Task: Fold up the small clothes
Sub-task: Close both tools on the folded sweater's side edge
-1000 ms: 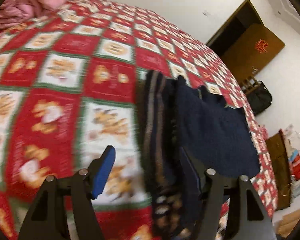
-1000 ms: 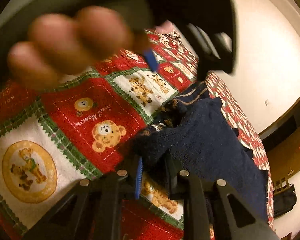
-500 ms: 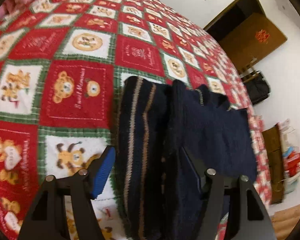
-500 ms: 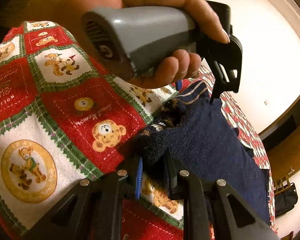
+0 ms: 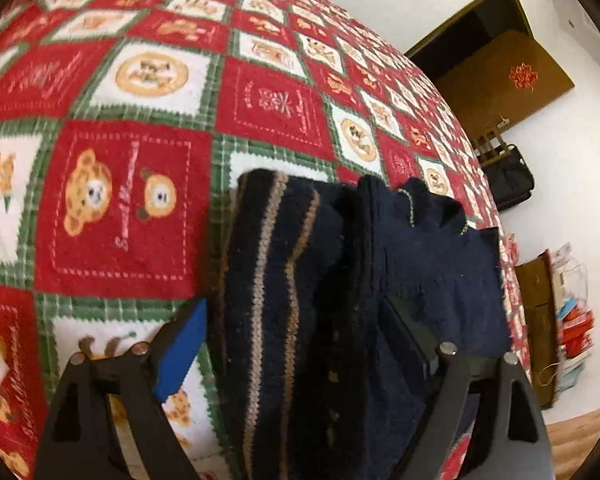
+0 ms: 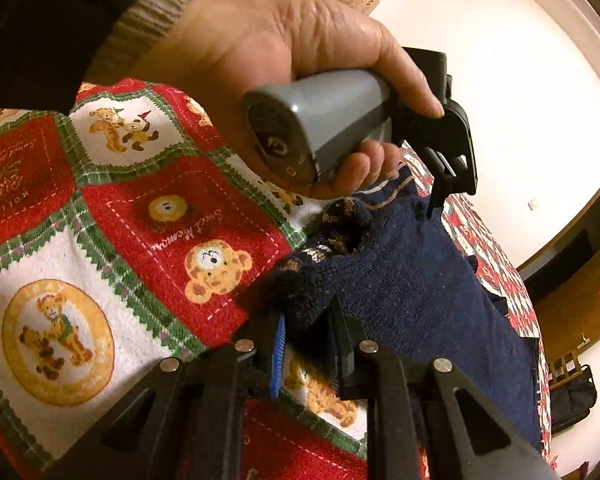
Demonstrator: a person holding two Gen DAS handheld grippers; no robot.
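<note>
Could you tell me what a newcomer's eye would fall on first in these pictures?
Probably the red, white and green teddy-bear quilt that fills both views. On it lies a dark navy knitted garment with tan stripes. The right gripper pinches its corner, and a hand holding the left gripper looms above.

You're looking at a navy knit sweater (image 5: 432, 280) with tan stripes on its folded part, lying on a bedspread (image 5: 140, 80) of red and white squares edged in green plaid, printed with golden teddy bears. Your left claw (image 5: 296, 348) carries a bright blue pad.
</note>
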